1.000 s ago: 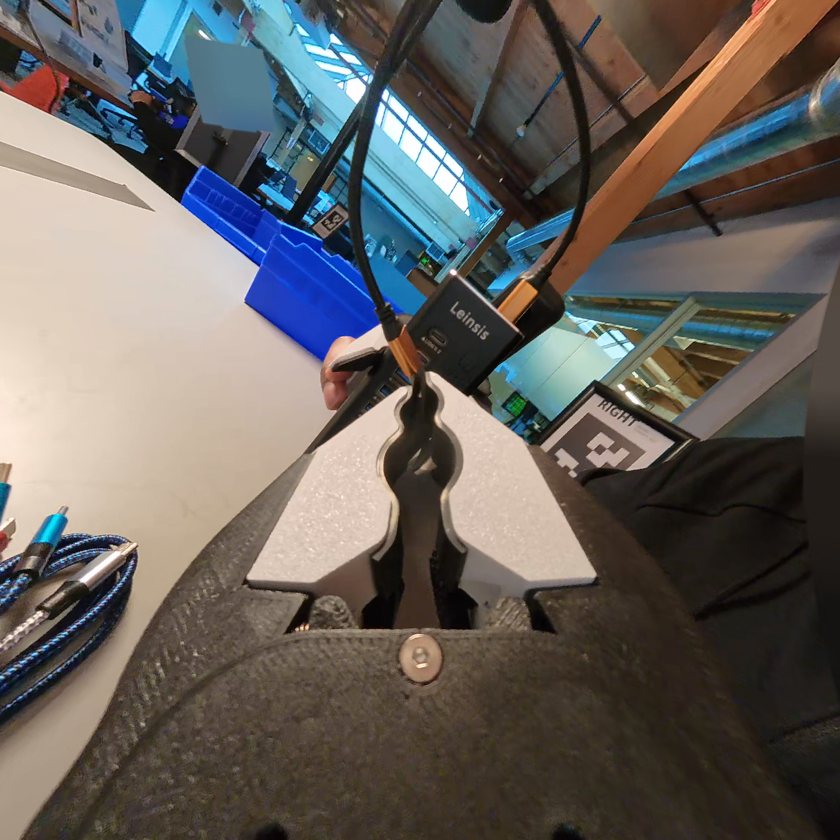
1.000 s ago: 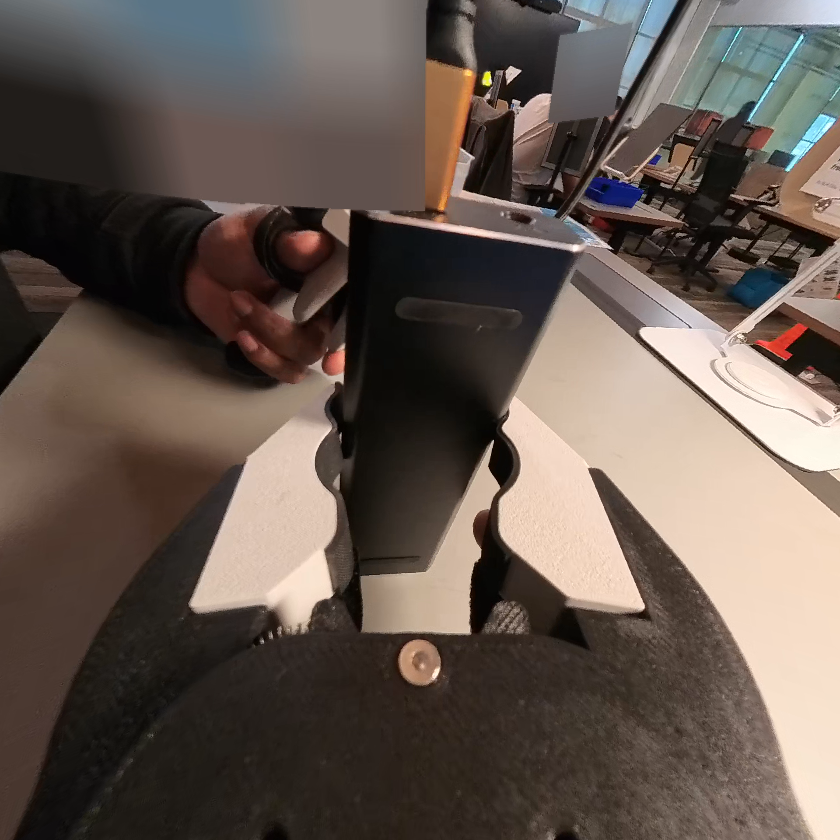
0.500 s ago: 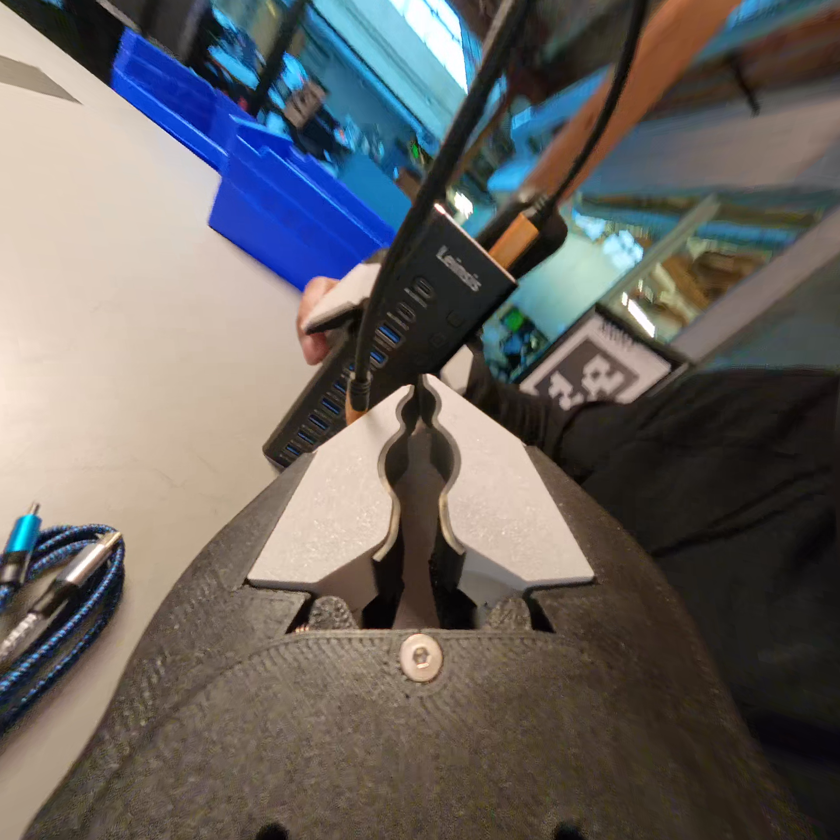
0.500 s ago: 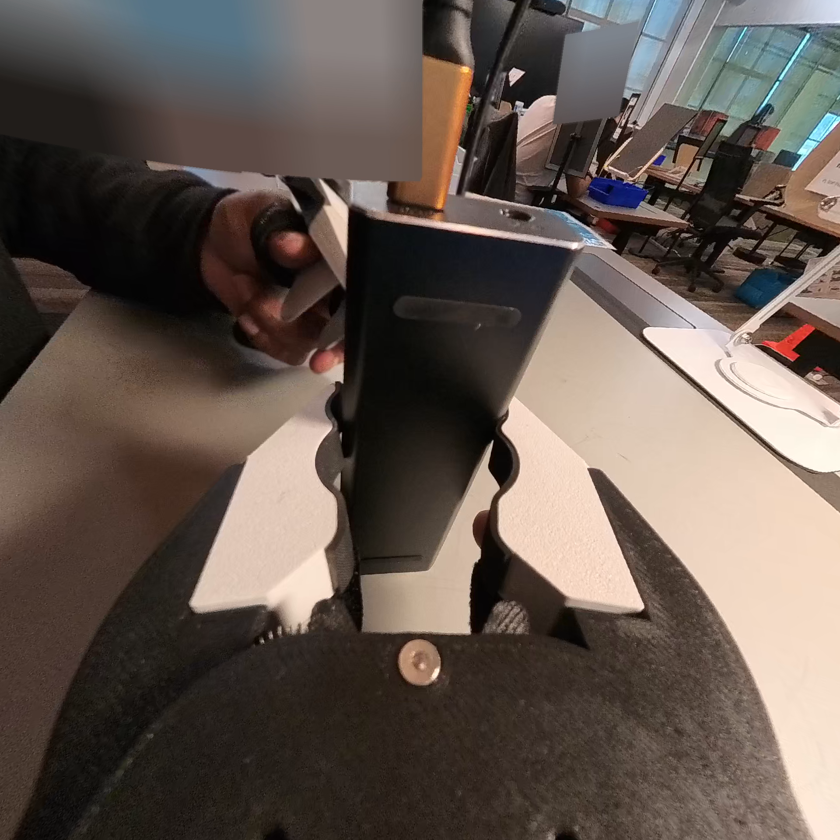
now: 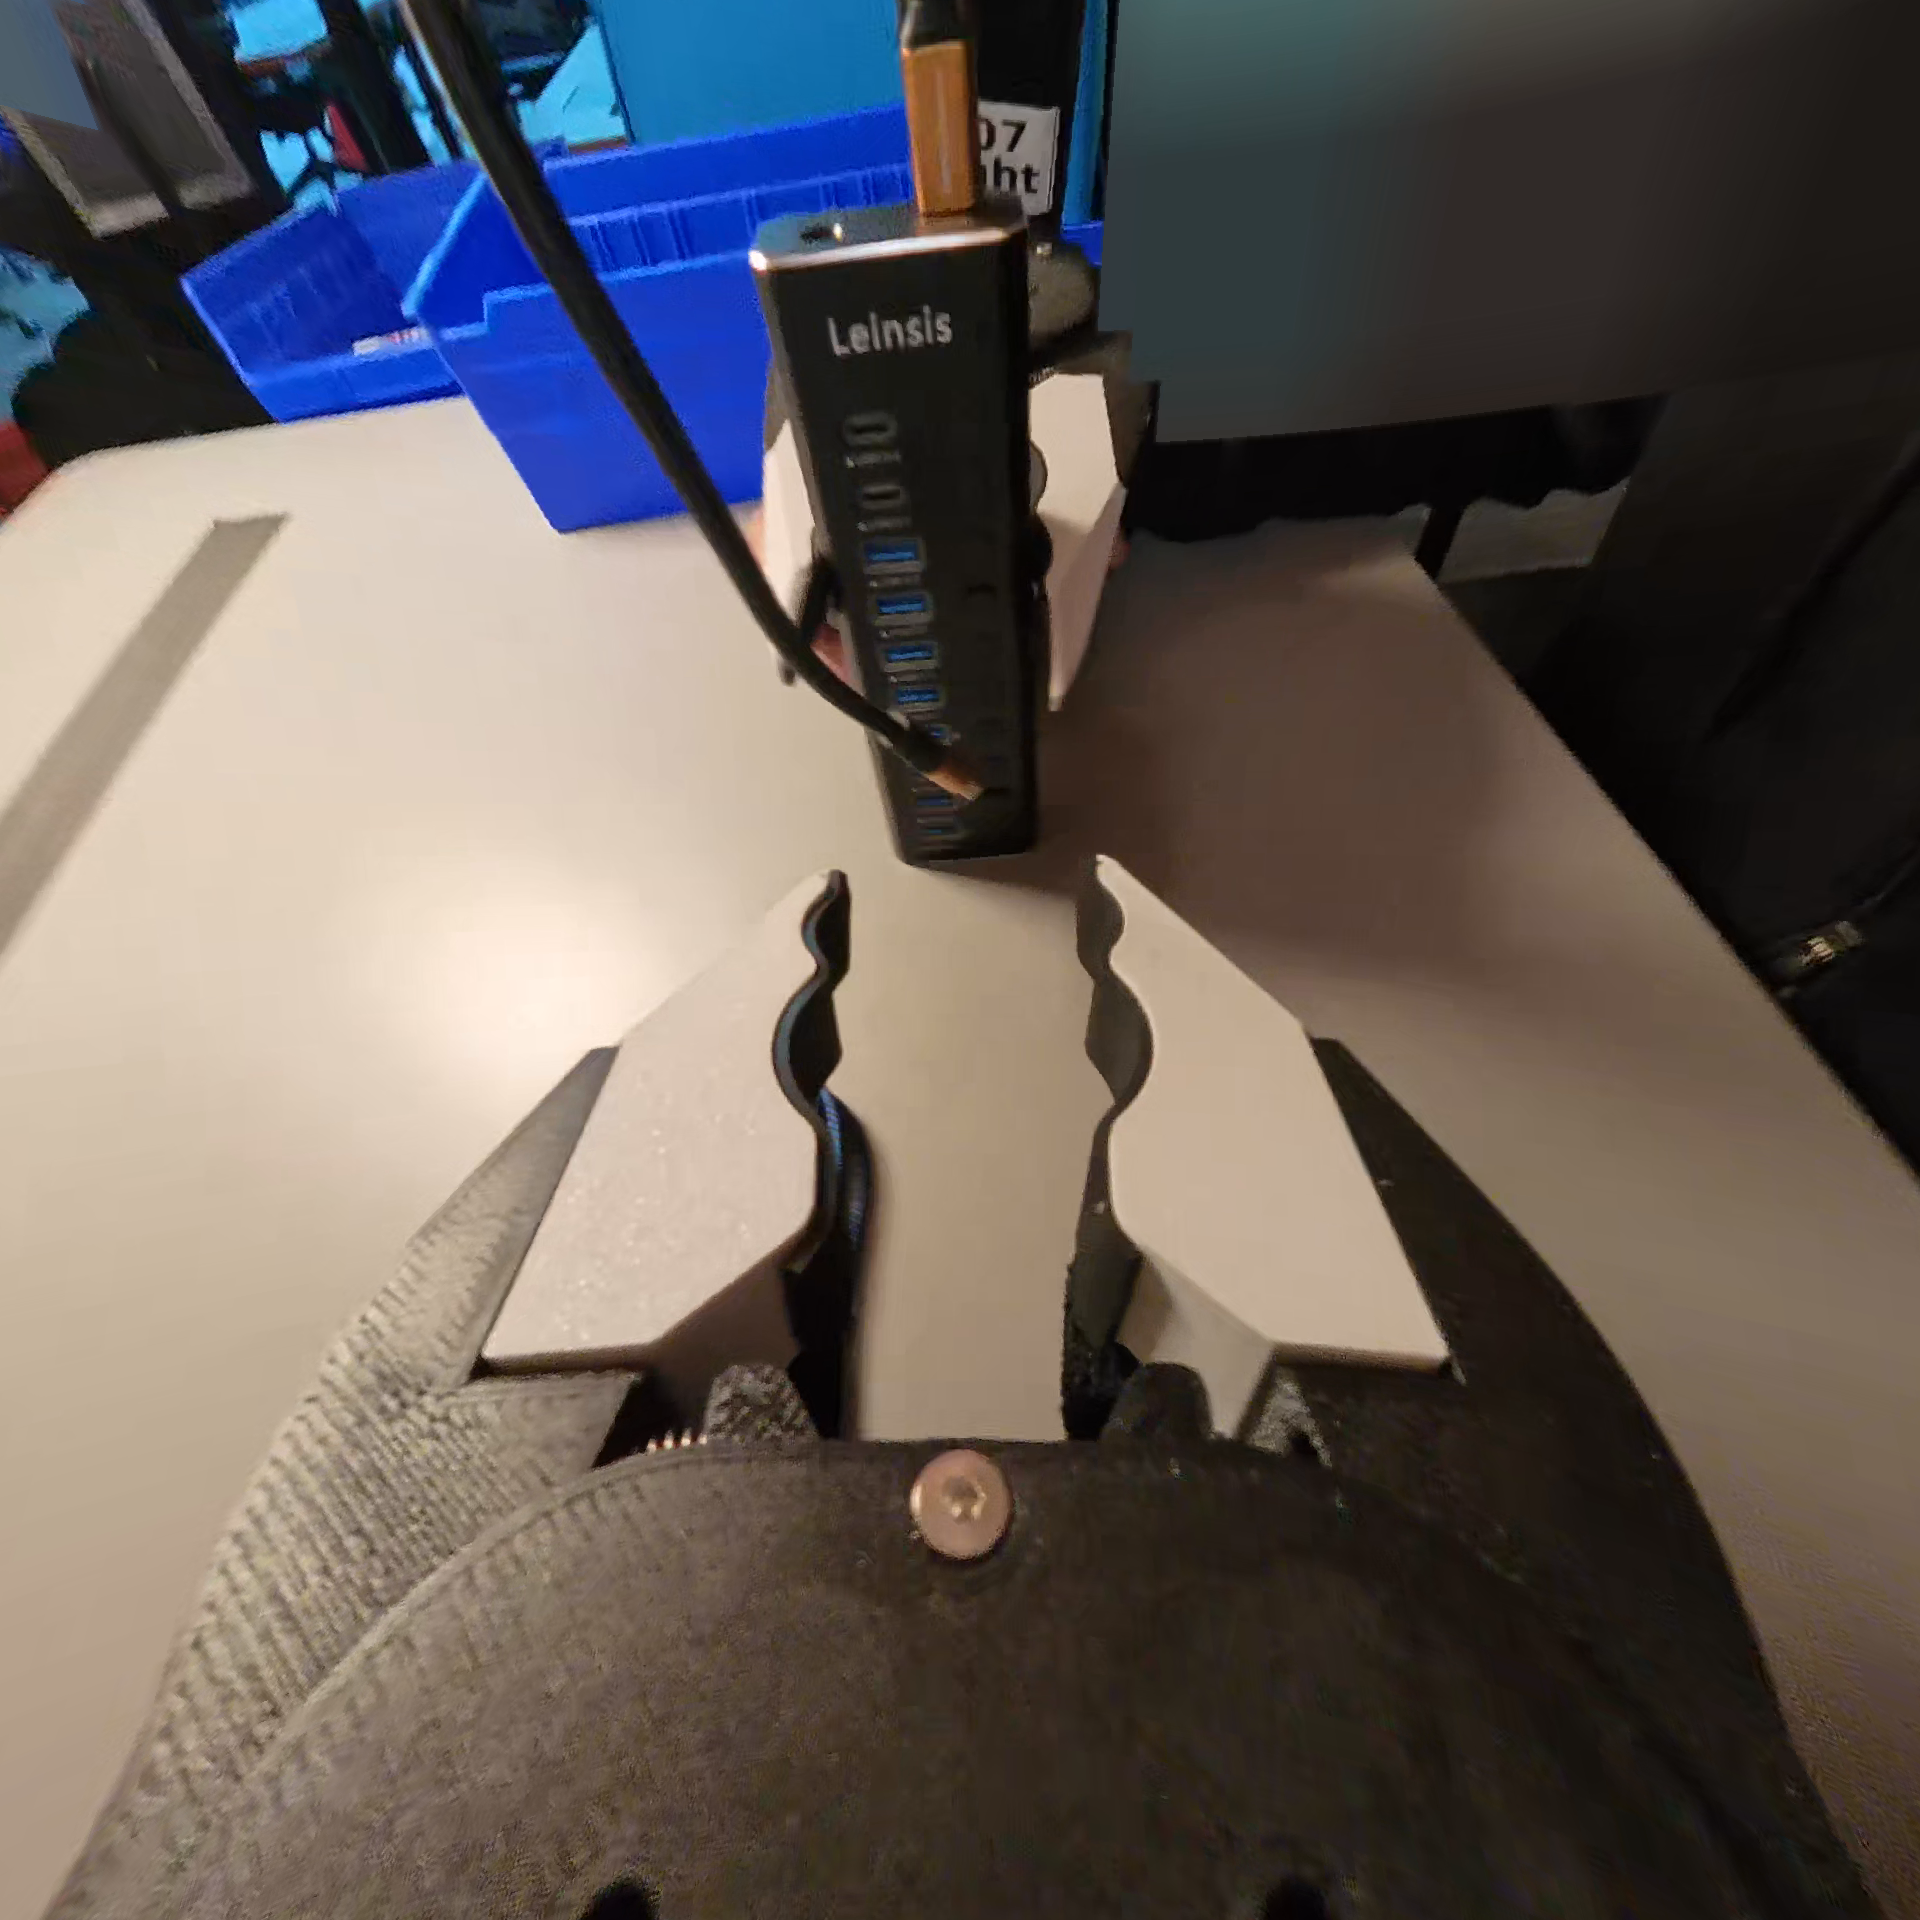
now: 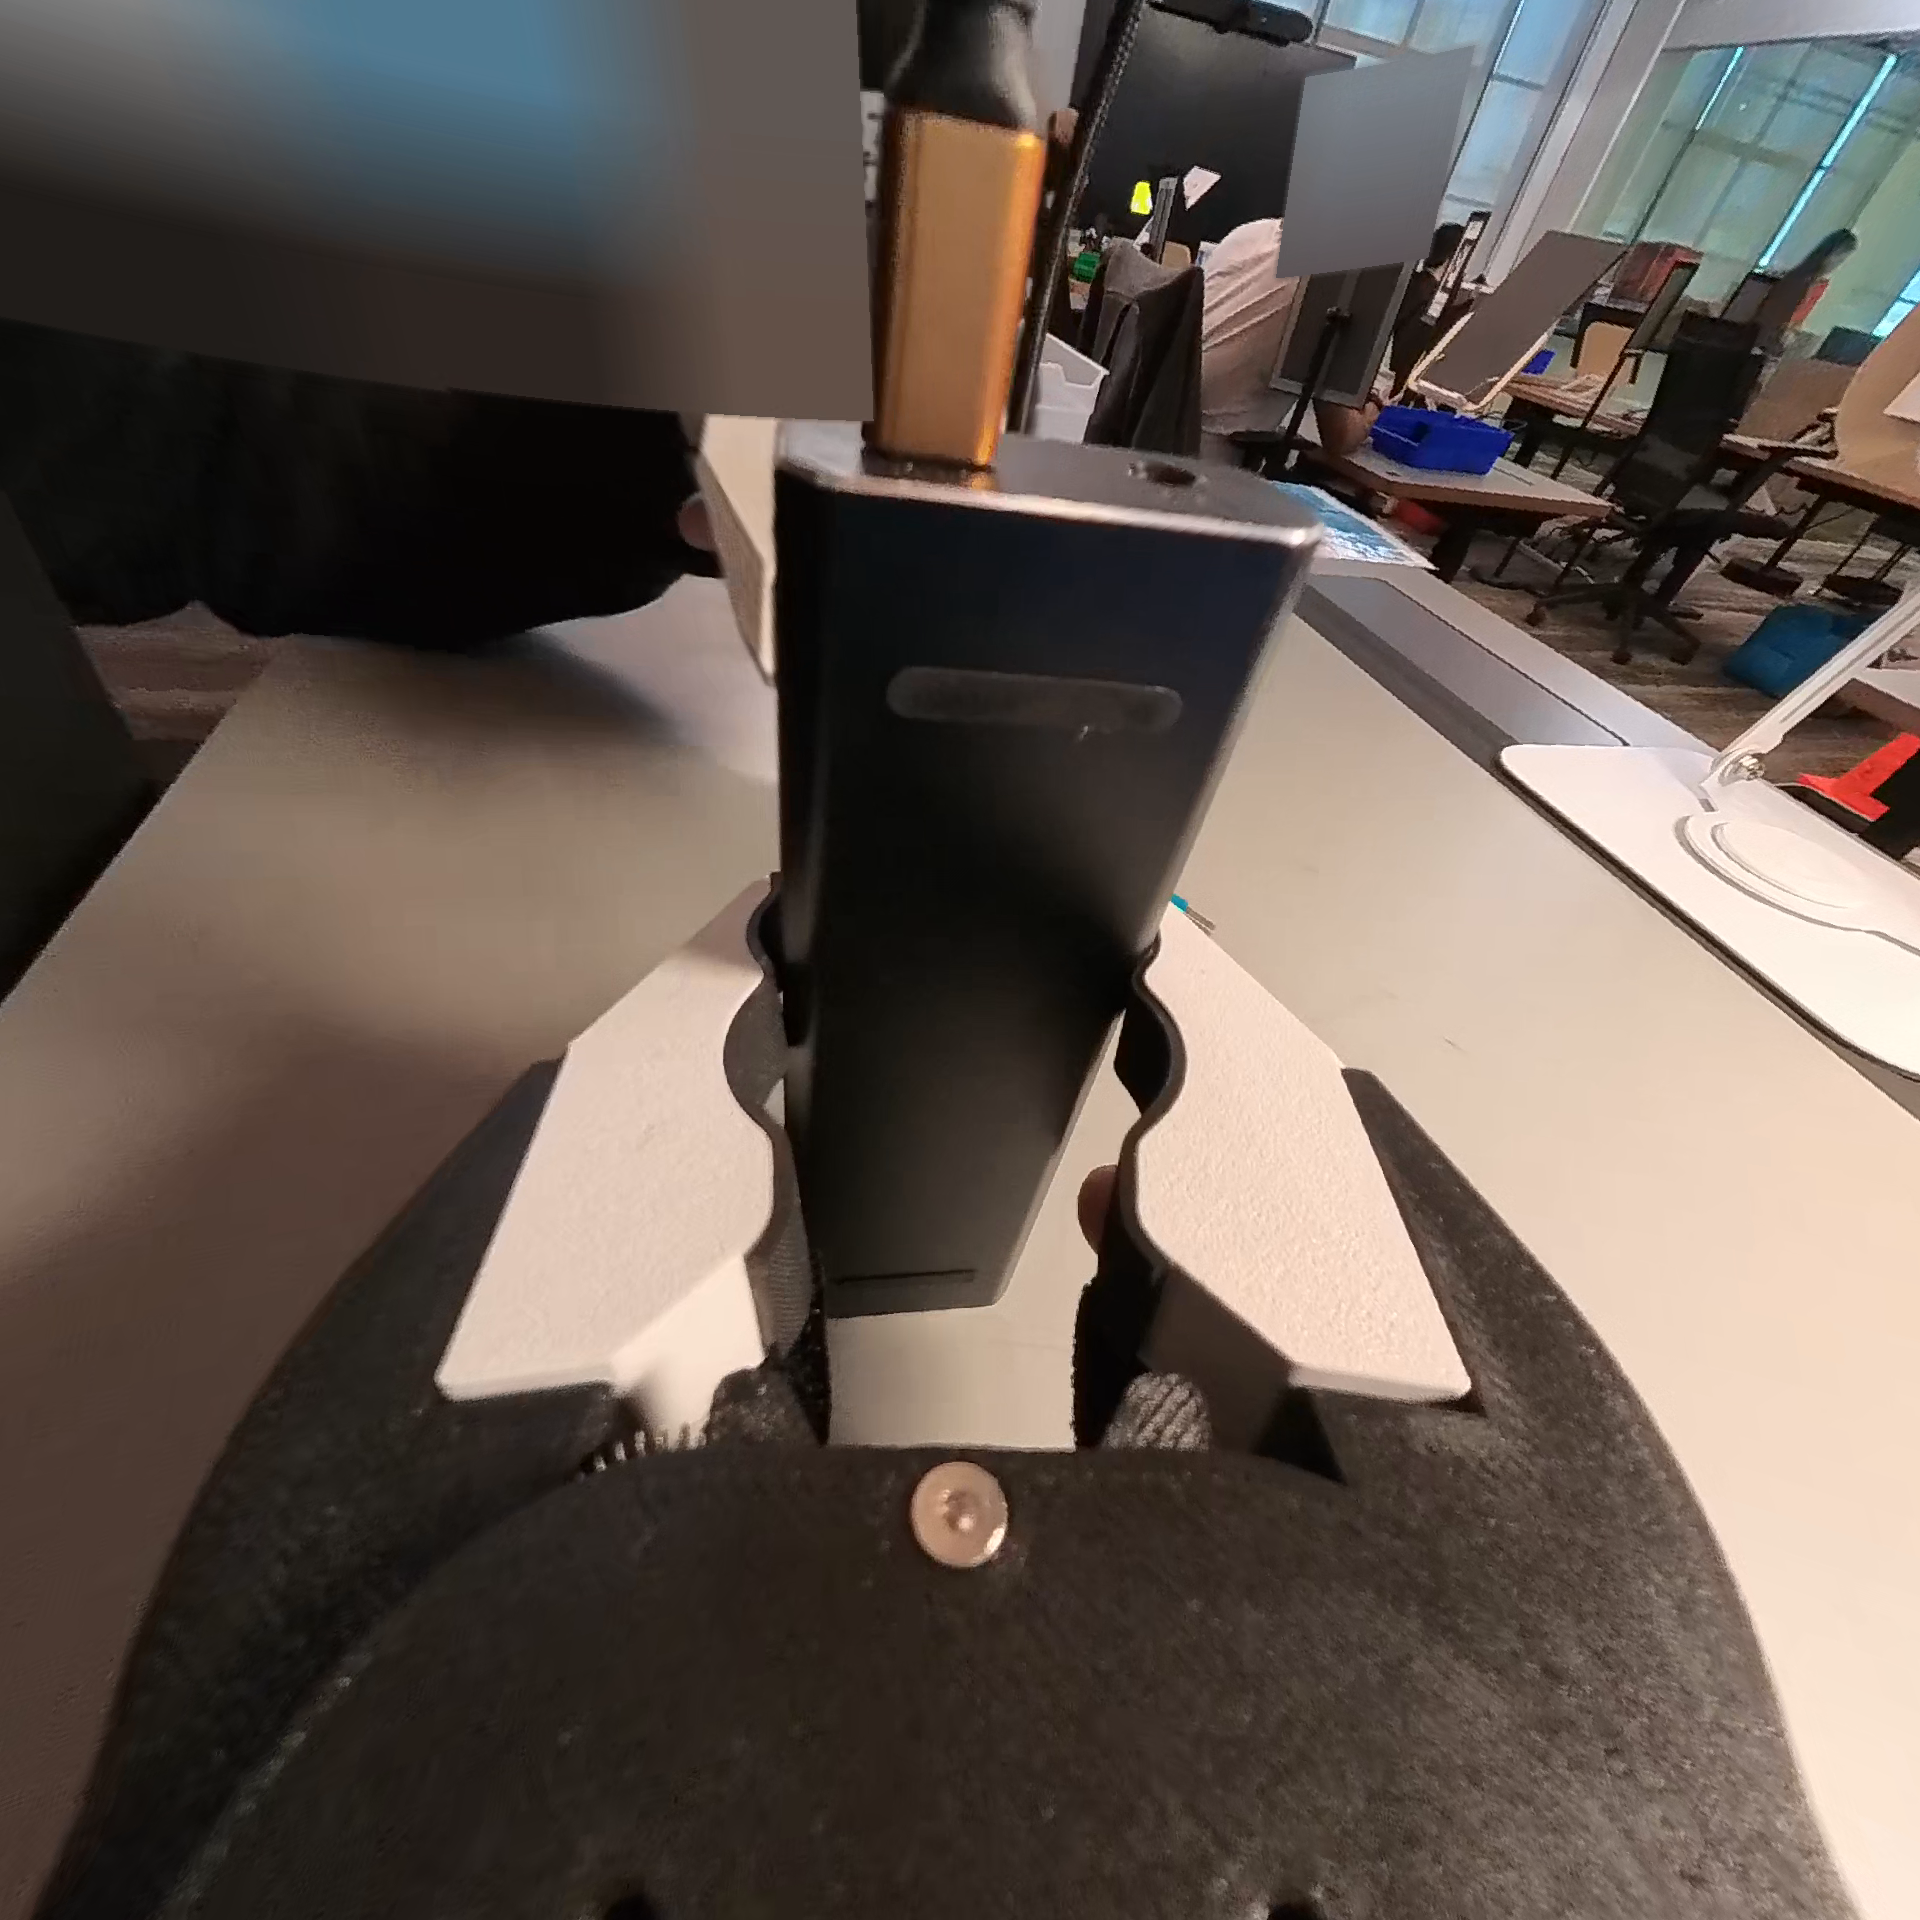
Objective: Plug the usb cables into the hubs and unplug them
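Your left gripper [image 5: 961, 894], jaws now spread and empty, has let go of the thin black orange-tipped cable [image 5: 665, 416], now seated in the black slab-shaped multi-port hub [image 5: 914, 540] your right gripper [image 6: 956, 935] clamps upright near the grey desk's [image 5: 416, 831] far edge.

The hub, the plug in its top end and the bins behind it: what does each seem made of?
Hub: probably dark brushed metal, with a soft sheen and crisp edges. Plug: gold-coloured shell, likely metal, smooth and reflective. Bins: blue plastic, judging by the moulded ribbed rims.
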Available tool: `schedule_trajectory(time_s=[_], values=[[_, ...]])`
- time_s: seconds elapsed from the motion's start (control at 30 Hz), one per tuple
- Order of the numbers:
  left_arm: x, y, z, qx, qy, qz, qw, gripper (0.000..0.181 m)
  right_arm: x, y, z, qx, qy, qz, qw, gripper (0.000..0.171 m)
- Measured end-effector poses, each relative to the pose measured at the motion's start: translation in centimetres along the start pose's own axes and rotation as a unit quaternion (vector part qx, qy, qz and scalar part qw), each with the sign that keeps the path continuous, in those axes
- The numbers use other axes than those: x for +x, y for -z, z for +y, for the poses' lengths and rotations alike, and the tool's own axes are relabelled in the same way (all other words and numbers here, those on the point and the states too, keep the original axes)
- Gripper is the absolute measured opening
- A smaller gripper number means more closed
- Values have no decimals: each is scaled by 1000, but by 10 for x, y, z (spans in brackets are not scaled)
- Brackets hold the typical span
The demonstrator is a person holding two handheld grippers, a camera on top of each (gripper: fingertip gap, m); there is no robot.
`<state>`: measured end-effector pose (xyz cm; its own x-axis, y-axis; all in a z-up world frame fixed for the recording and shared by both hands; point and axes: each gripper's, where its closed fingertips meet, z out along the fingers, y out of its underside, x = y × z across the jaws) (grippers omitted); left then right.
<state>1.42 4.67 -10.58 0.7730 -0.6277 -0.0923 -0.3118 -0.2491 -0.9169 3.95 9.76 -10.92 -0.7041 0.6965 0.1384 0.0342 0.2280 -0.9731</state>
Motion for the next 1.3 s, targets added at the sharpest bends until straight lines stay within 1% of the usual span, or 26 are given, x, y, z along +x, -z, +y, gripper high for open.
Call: schedule_trajectory(time_s=[0.07, 0.17, 0.2, 0.27, 0.3, 0.43, 0.53, 0.77, 1.1, 1.23, 1.3], values=[[-6, -3, -8, 10, -42, 23, 999, 49, 0, 0, 0, 2, -4, -4, 1000, 62], [-1, -10, -18, 7, -116, 101, 988, 52, -1, 1, 0, 2, -4, -7, 1000, 62], [3, -12, -20, 1, -136, 131, 982, 52, -1, 1, 0, 1, -3, -7, 1000, 62], [4, -16, -18, -34, -167, 170, 971, 54, -2, 1, 0, 0, -2, -10, 1000, 62], [3, -17, -16, -51, -180, 184, 965, 54, -2, 2, 1, -1, -2, -12, 1000, 62], [6, -23, -16, -75, -203, 246, 945, 54, -3, 2, 1, -2, -2, -18, 1000, 62], [10, -29, -19, -70, -213, 276, 935, 51, -3, 2, 1, -2, -3, -19, 1000, 62], [9, -42, -11, -81, -235, 288, 925, 35, -3, 3, 1, -2, -3, -22, 1000, 62], [13, -39, -16, -72, -242, 281, 926, 30, -4, 3, 1, -2, -4, -23, 1000, 62], [13, -40, -16, -76, -247, 282, 924, 18, -4, 3, 1, -3, -2, -22, 1000, 62], [13, -40, -14, -81, -251, 279, 924, 18, -3, 3, 1, -3, -2, -22, 1000, 62]])
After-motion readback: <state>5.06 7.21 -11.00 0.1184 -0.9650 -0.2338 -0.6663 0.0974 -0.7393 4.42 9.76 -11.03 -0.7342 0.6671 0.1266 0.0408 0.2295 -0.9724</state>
